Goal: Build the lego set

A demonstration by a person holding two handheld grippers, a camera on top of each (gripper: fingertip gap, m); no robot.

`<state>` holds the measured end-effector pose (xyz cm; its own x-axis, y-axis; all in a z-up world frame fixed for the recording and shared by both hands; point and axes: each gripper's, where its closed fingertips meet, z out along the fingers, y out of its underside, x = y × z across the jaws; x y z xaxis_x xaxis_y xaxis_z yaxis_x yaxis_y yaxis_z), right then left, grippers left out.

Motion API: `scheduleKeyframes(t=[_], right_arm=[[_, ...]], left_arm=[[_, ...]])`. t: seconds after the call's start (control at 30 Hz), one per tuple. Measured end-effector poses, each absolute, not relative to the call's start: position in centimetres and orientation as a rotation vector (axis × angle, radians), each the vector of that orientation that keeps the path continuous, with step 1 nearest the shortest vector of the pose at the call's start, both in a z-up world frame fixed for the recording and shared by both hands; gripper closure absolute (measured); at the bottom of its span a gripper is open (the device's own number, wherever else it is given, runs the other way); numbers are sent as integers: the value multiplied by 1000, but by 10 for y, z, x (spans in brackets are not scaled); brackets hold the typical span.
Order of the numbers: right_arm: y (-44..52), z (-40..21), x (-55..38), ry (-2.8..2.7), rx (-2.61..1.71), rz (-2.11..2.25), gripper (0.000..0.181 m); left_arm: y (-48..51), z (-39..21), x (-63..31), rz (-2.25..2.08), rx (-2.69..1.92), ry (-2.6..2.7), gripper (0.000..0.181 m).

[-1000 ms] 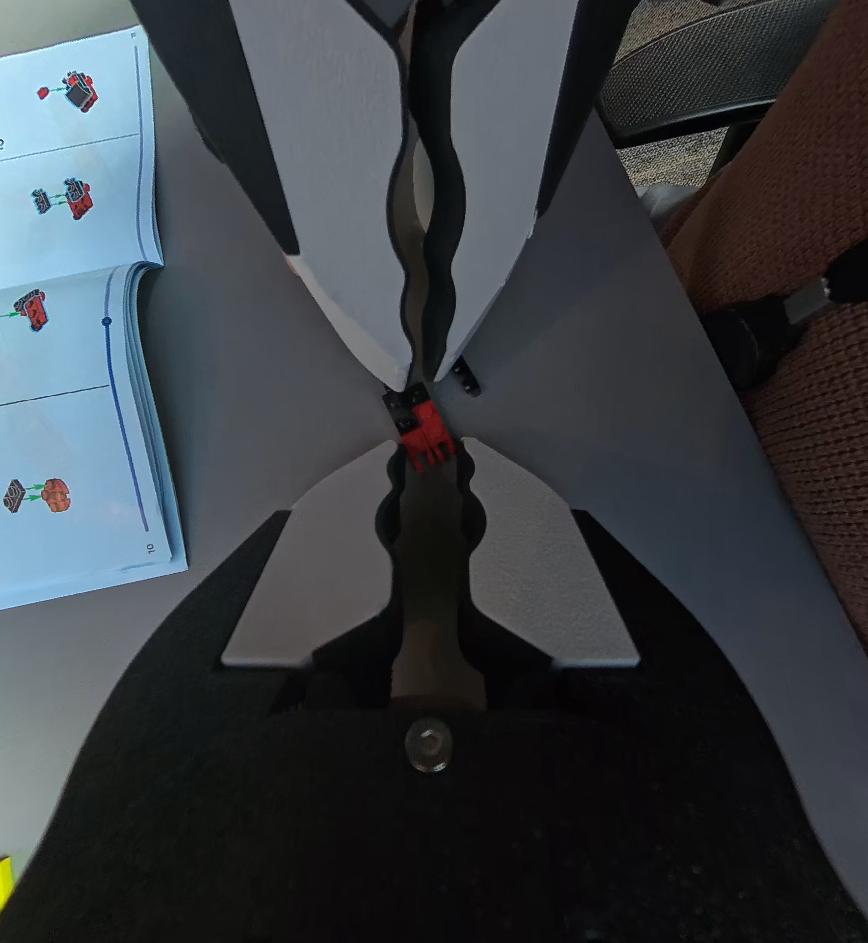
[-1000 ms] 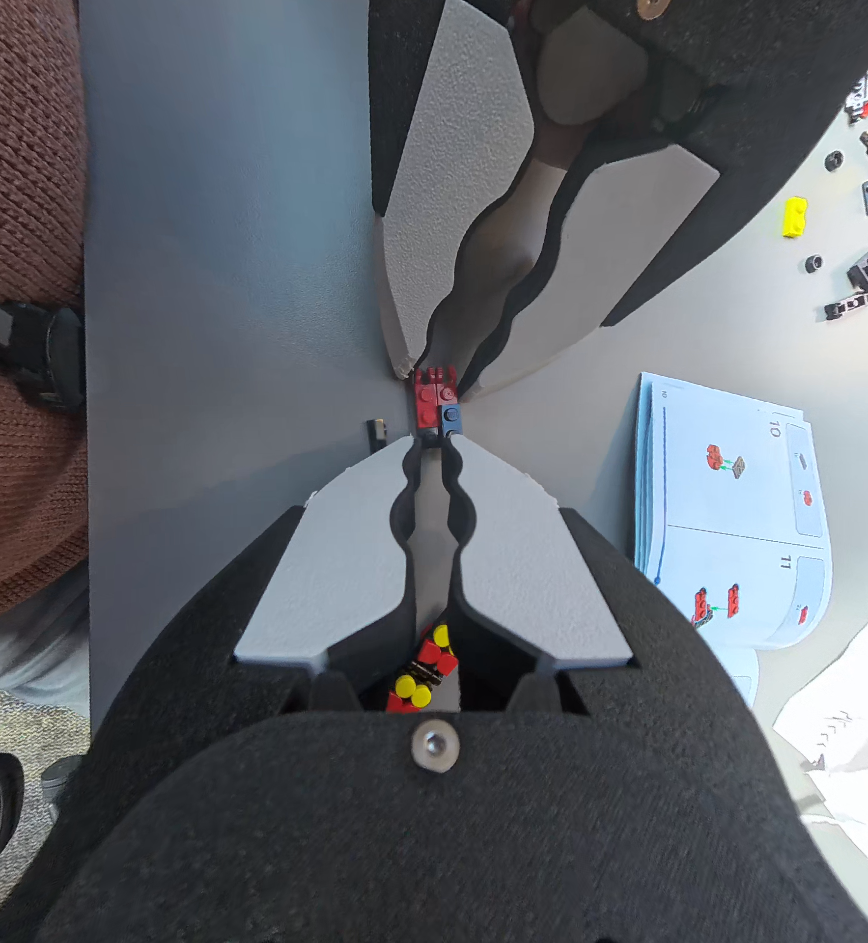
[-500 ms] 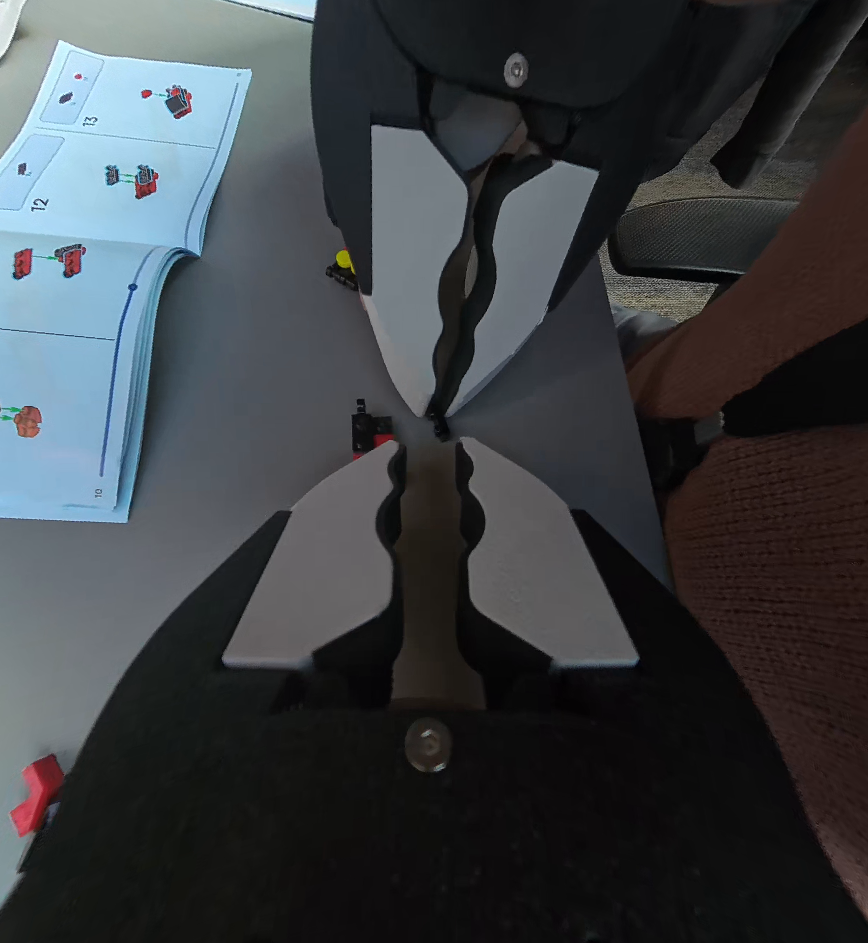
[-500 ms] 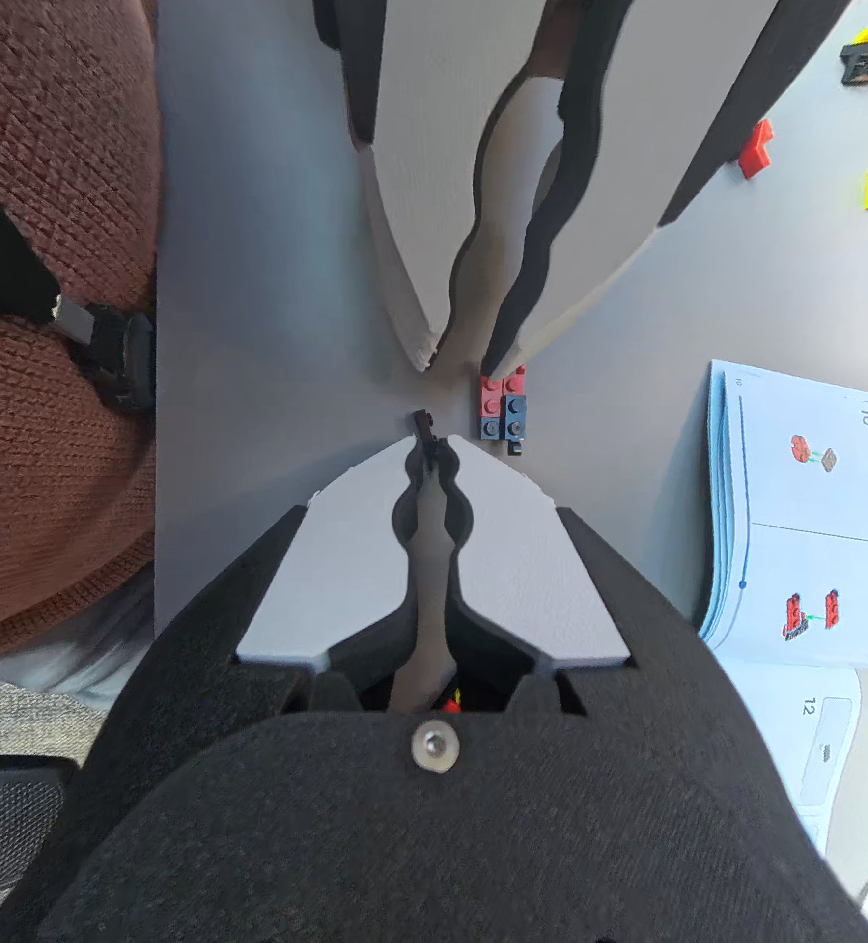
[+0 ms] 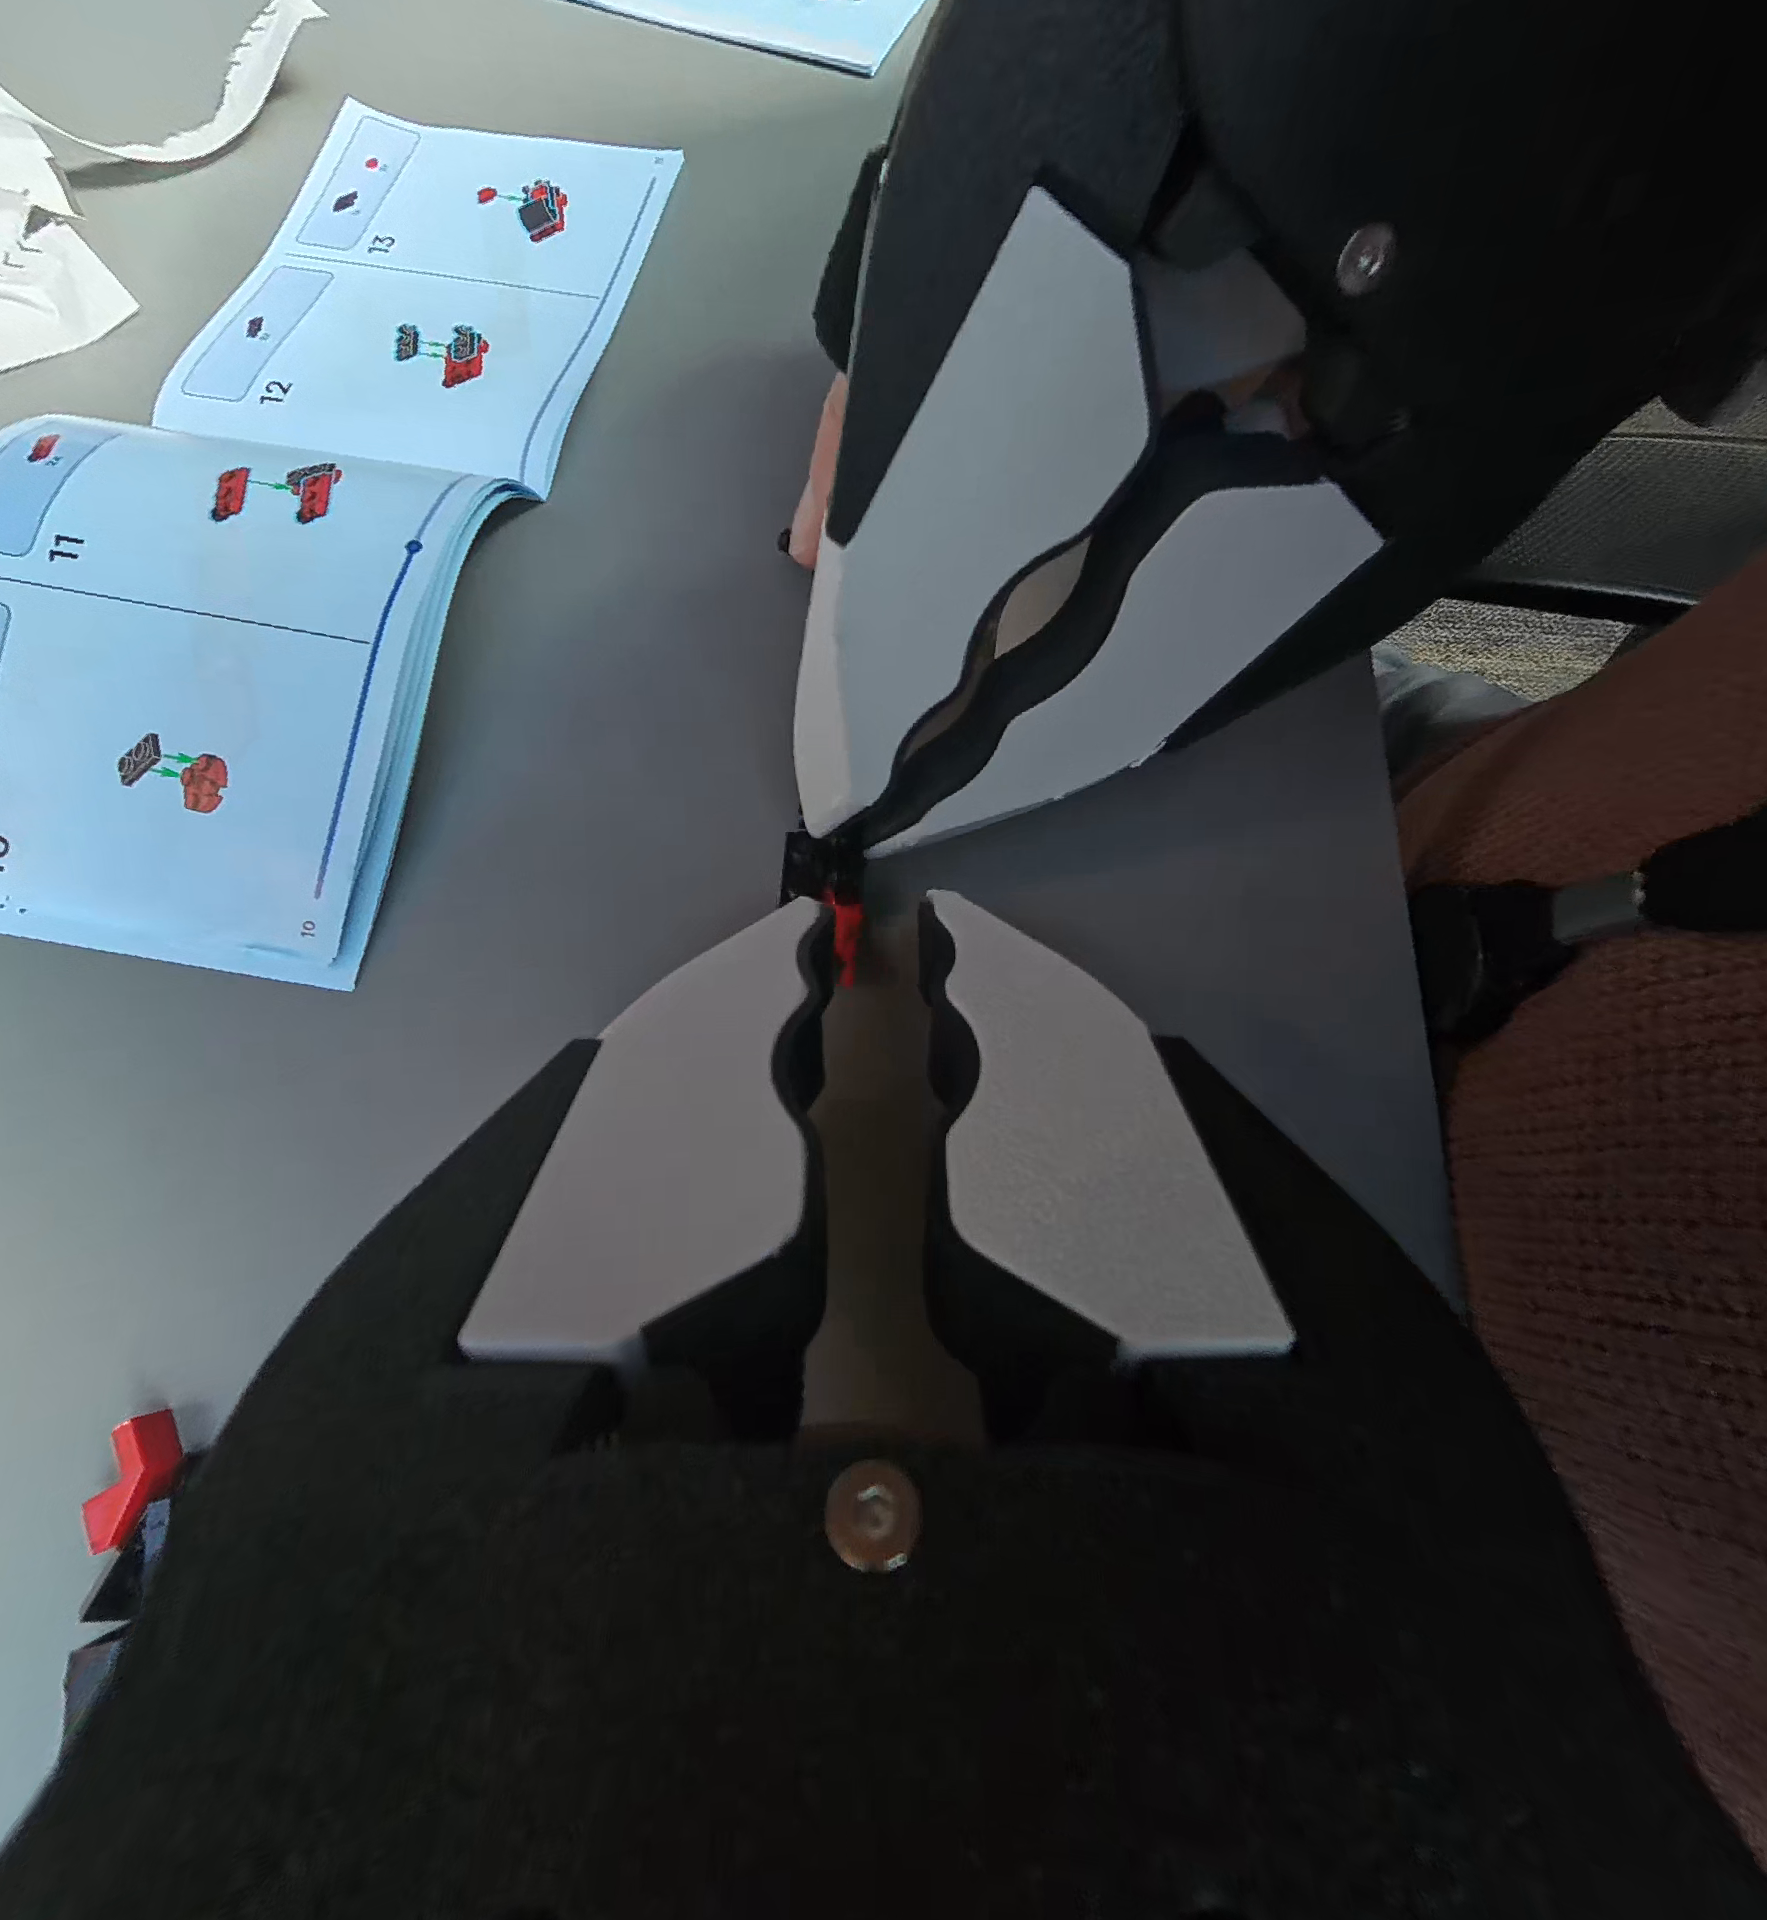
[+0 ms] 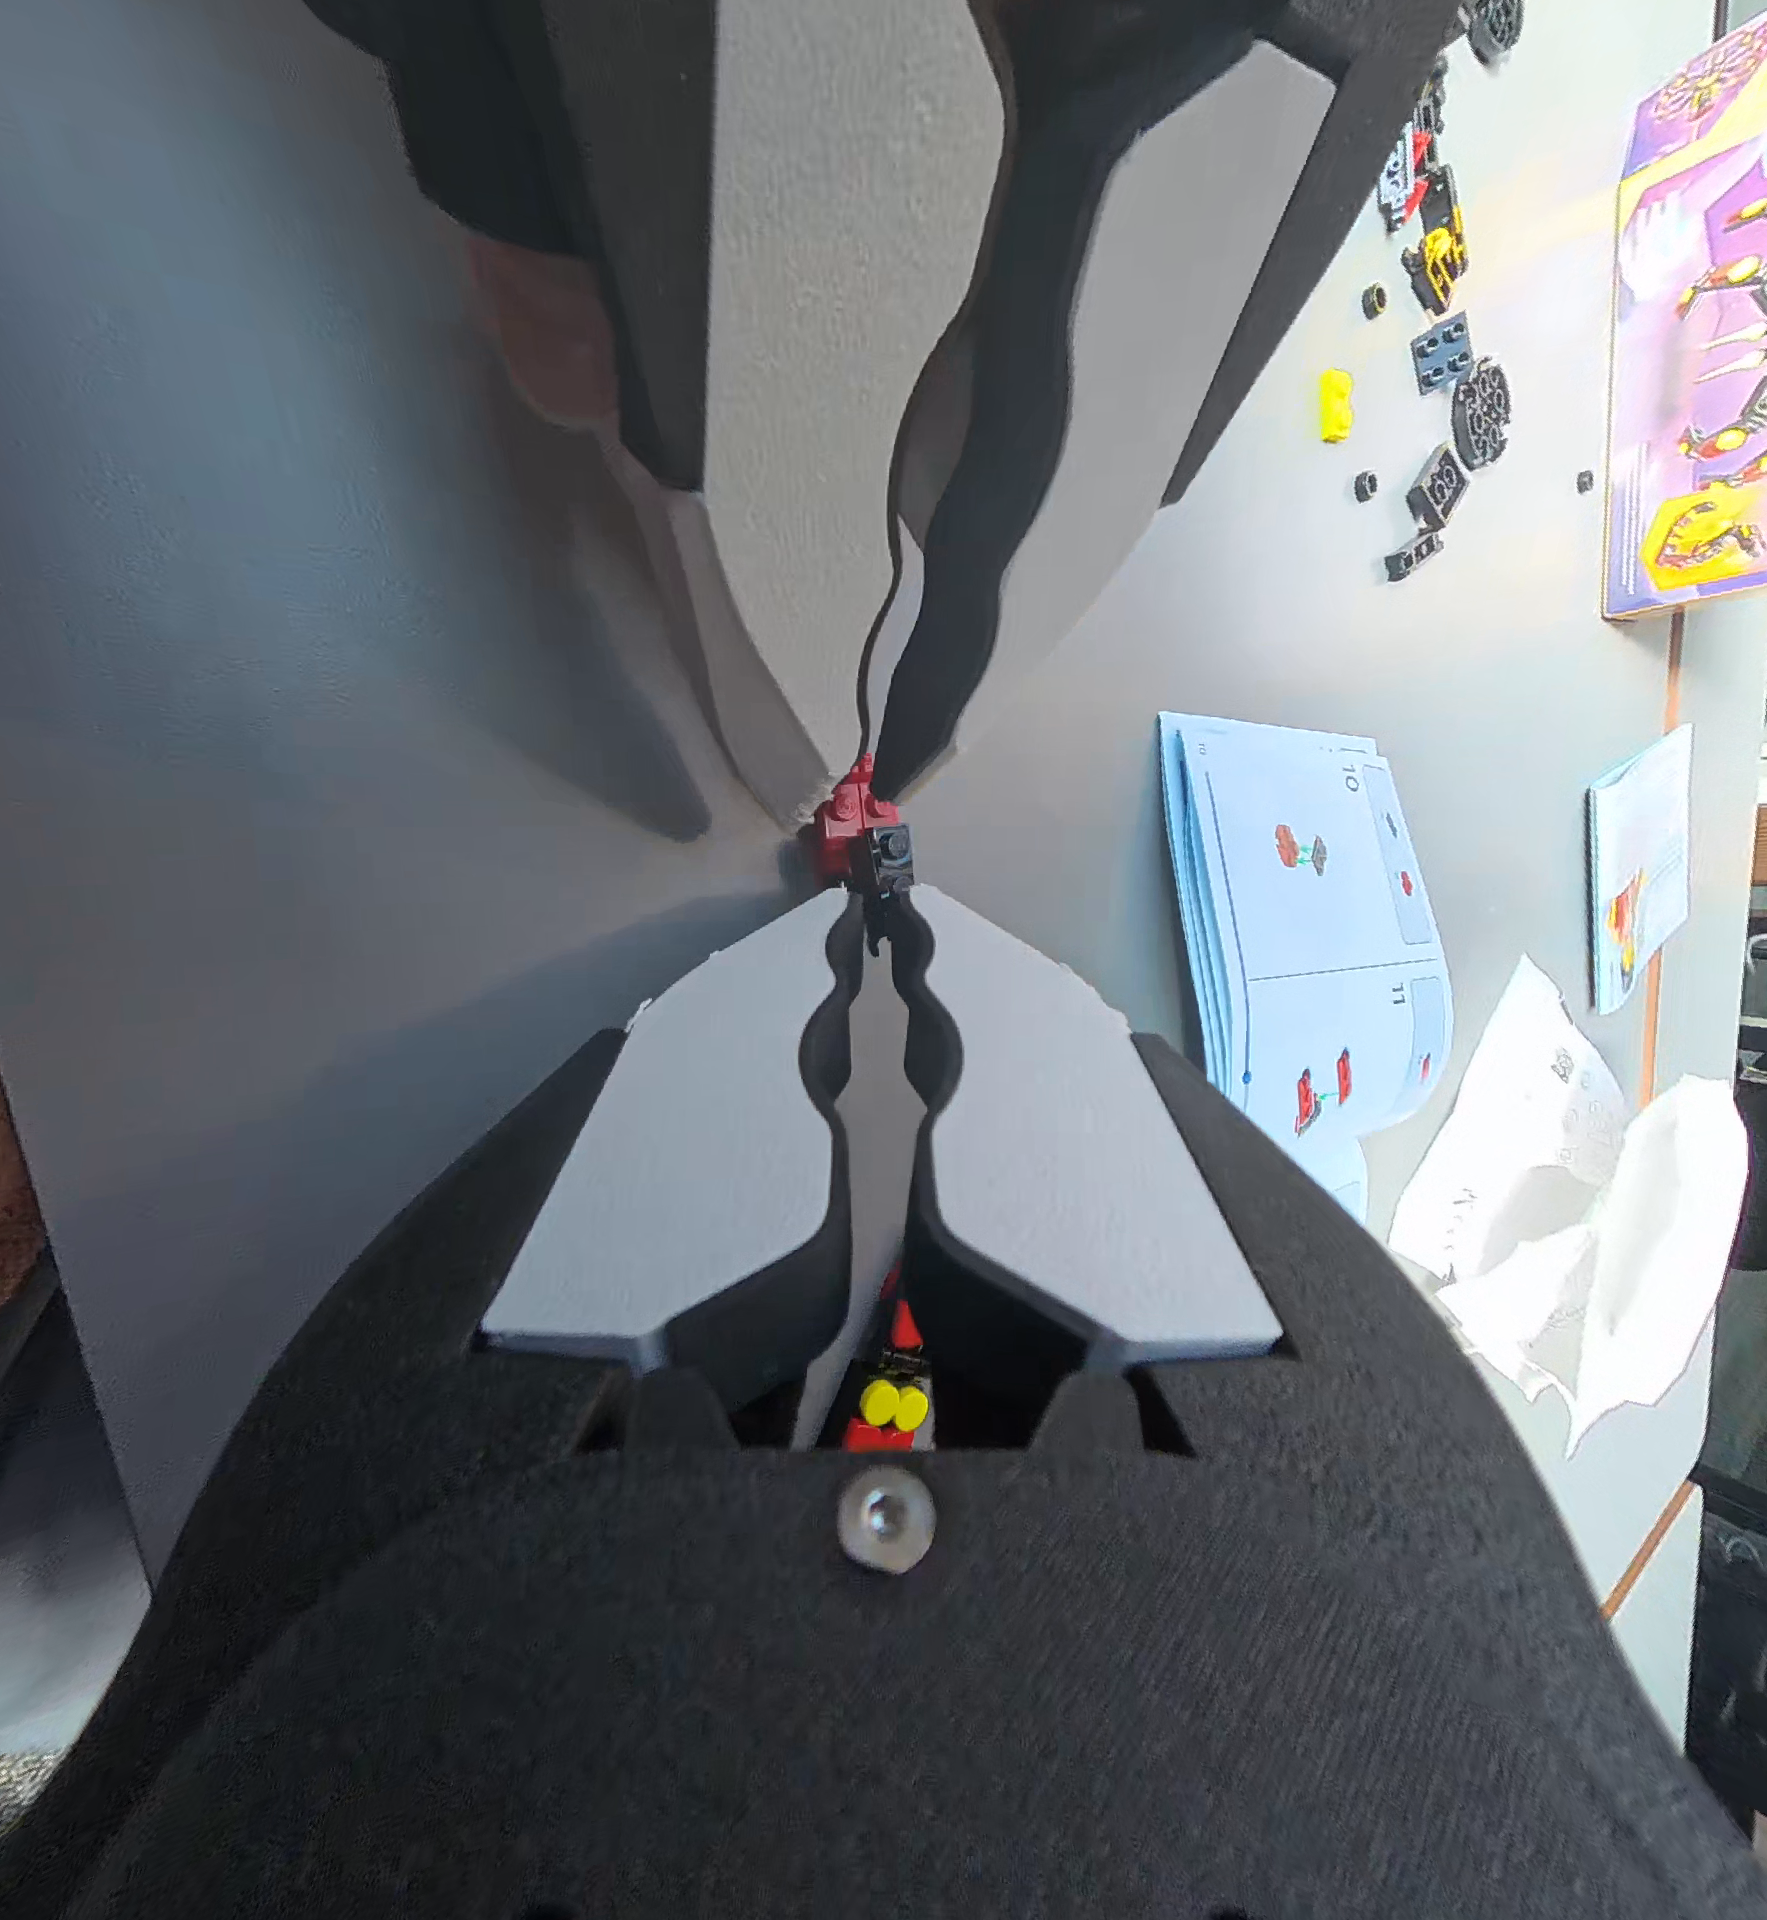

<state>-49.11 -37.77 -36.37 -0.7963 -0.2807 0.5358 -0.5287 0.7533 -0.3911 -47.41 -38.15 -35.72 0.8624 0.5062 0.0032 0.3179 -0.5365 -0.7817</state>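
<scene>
A small red and black brick assembly sits between the two gripper tips just above the grey table. My right gripper is shut on a small black piece that touches the assembly's black brick. In the left wrist view, the right gripper comes down from above onto the black part. My left gripper has its jaws a little apart. The assembly's thin red part lies against the left finger, with a gap to the other. The left gripper's tips meet the red bricks from the far side.
An open instruction booklet lies left of the grippers. It also shows in the right wrist view. Several loose pieces, a purple box and torn white bags lie beyond. A red piece sits near left. A brown sleeve is past the table edge. The grippers are tip to tip, or close to it.
Half a second ago the assembly lay on the table beside the tips. Now it stands between both grippers. The right gripper has brought the small black piece up against it.
</scene>
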Motion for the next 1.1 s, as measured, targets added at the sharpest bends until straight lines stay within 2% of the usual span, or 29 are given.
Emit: scheduleKeyframes(t=[0.63, 1.1], right_arm=[[-383, -365, -493, -2469, 622, 741, 175], [-383, -364, -495, -2461, 631, 740, 177]], left_arm=[[-386, -359, -483, 268, -2180, -564, 166], [-382, -361, -485, 305, -2229, -511, 175]])
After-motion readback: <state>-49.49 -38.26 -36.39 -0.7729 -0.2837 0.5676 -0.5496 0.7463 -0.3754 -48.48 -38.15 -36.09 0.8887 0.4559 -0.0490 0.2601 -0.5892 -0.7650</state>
